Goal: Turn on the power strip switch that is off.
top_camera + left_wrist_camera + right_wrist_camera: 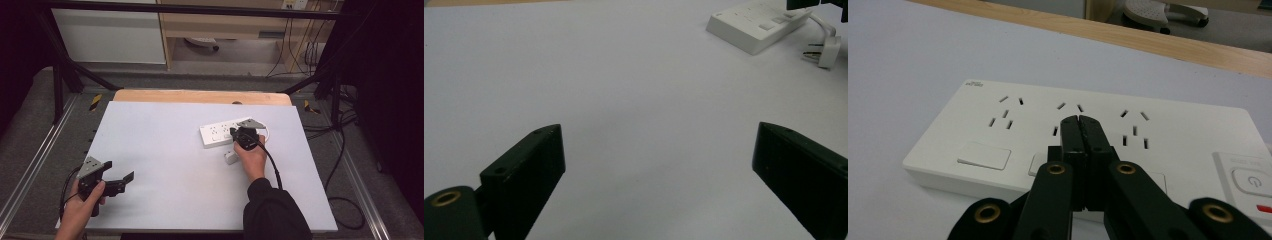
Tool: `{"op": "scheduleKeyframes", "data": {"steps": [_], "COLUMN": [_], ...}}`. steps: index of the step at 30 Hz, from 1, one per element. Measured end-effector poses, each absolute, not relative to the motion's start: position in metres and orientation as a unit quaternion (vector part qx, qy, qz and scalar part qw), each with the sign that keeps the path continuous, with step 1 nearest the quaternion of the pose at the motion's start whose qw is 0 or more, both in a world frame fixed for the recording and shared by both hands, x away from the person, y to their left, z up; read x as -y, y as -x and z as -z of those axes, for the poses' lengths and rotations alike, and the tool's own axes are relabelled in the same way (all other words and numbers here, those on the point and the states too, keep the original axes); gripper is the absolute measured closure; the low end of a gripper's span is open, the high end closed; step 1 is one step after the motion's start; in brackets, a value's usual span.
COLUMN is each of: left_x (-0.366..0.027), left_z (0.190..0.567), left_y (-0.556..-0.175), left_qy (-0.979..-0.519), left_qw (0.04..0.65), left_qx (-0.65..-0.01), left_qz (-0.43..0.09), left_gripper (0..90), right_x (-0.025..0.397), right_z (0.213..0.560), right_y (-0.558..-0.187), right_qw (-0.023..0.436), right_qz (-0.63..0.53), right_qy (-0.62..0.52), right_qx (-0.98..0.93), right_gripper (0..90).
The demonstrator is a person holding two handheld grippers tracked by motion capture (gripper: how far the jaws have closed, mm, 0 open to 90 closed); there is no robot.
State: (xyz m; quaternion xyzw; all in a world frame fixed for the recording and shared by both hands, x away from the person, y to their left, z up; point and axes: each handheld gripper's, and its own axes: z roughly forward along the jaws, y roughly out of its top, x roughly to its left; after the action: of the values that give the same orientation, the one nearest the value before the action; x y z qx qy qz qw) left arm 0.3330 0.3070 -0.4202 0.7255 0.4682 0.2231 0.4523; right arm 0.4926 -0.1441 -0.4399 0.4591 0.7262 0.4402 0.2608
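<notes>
A white power strip (218,133) lies right of the table's centre, and I see it too in the left gripper view (756,25) and the right gripper view (998,130). My right gripper (236,133) is shut with nothing between its jaws, the tips (1080,122) resting at or just above the strip's middle socket. The strip's white plug (231,158) lies on the table beside the right hand, prongs showing (826,50). Near the front left corner, my left gripper (122,181) is held wide open (659,132) over bare table.
The white table top (165,160) ends in a wooden strip (200,96) at the back. The strip carries rocker switches (984,155) and a power button (1250,180). Black frame posts and cables stand around the table; a cable trails from the right gripper (274,165).
</notes>
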Motion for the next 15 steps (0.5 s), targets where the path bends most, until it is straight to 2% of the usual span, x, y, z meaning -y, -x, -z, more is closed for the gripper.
{"op": "scheduleKeyframes", "data": {"steps": [15], "left_x": [-0.307], "left_z": [0.42], "left_y": [-0.333], "left_qy": [-0.726], "left_qw": [0.451], "left_qx": [-0.468], "left_qz": [-0.224], "left_gripper": [6.9], "right_x": [0.153], "right_z": [0.426], "right_y": [-0.49], "right_qw": [0.262], "right_qz": [-0.45], "right_qy": [-0.455], "right_qx": [-0.722], "right_gripper": [89.4]}}
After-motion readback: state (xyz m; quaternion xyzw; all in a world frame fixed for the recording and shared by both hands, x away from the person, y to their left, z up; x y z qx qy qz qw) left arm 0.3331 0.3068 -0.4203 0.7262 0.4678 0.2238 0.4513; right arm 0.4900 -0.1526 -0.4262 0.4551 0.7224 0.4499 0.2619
